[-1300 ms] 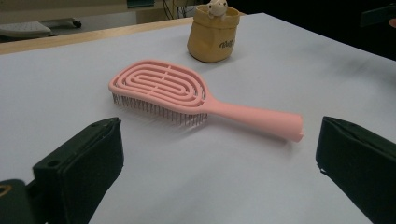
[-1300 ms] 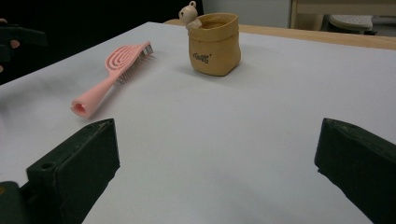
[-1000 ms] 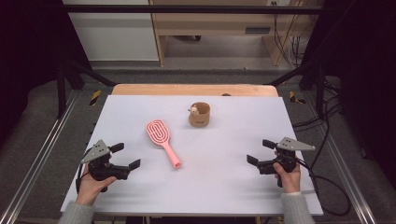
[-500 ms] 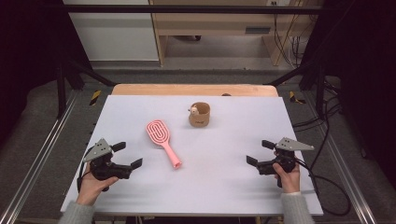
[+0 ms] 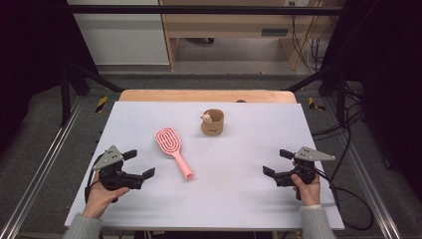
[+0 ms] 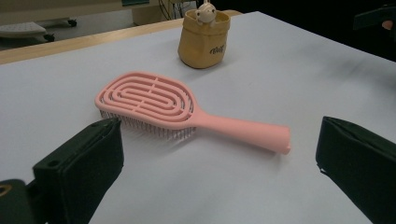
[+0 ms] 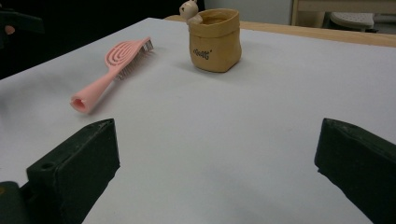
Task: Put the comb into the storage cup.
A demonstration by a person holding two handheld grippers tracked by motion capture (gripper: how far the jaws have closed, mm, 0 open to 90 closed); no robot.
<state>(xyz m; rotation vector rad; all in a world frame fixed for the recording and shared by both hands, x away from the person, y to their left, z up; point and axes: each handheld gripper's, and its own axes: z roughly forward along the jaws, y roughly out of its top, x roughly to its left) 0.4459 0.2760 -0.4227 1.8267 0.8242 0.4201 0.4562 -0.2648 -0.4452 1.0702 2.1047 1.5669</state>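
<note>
The left gripper (image 5: 134, 164) is held low over the near left part of the white tabletop (image 5: 239, 199), and its jaws are spread wide with nothing between them. In the left gripper view the pink hairbrush (image 6: 173, 109) is seen just ahead of these jaws, lying flat with the bristles down and the handle pointing to the right of that view. In the high view the hairbrush (image 5: 174, 152) lies left of the middle of the tabletop, its head toward the far side and its handle toward the near side. A small tan pouch (image 5: 213, 122) with a little figure at its rim stands further back, well apart from the brush. The right gripper (image 5: 276, 163) is held at the near right, also with the jaws spread and empty, and it is well apart from both things.

The step in hand is judged to be the reach of the left gripper to the brush. For a good grasp, the handle should be taken and not the head, because the handle is narrow and firm. The jaws should be turned so that they stand across the handle, lowered until they nearly touch the tabletop, and closed only then. If they are closed too high, the round handle could probably slip out or roll away.
</note>
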